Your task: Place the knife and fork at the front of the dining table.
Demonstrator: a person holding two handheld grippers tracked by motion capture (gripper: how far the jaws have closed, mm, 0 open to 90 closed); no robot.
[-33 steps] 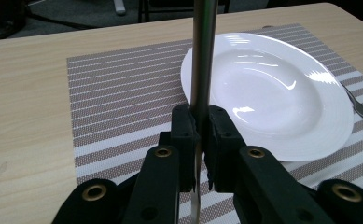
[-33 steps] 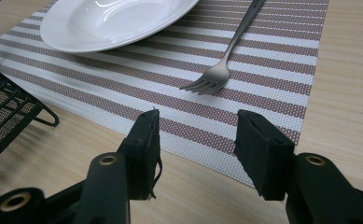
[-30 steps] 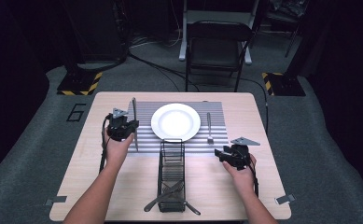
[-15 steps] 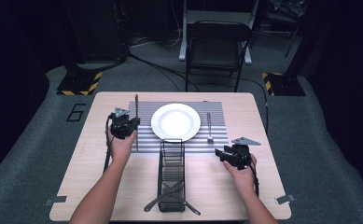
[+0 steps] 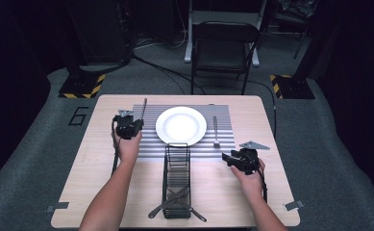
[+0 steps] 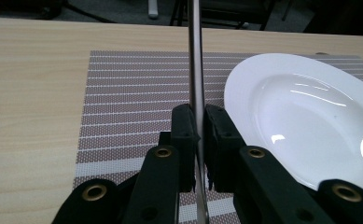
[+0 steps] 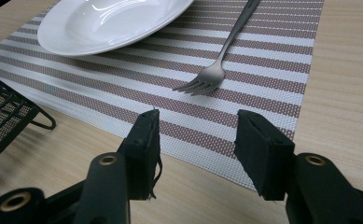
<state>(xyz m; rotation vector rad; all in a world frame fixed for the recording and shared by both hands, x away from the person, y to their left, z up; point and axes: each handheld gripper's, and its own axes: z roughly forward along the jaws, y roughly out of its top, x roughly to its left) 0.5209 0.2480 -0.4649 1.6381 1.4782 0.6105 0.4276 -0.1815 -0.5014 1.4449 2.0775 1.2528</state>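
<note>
My left gripper (image 5: 130, 124) hovers over the left part of the striped placemat (image 5: 146, 144), just left of the white plate (image 5: 180, 125). It is shut on a slim metal knife (image 5: 142, 108) that points away from me. In the left gripper view the knife (image 6: 195, 70) stands edge-on between the pads, with the plate (image 6: 310, 116) on its right. My right gripper (image 5: 227, 160) rests low near the mat's front right corner, open and holding nothing. A fork (image 7: 216, 65) lies on the mat ahead of its jaws, right of the plate (image 7: 109, 23).
A black wire cutlery basket (image 5: 166, 168) stands on the wooden table in front of the plate, between my forearms, with a few utensils (image 5: 175, 204) at its near end. Its corner (image 7: 6, 116) lies left of the right gripper's jaws. A folding chair (image 5: 223, 48) stands beyond the table.
My left gripper has moved a little toward the plate and lower, carrying the knife, whose far end now leans right. The right gripper has kept still.
</note>
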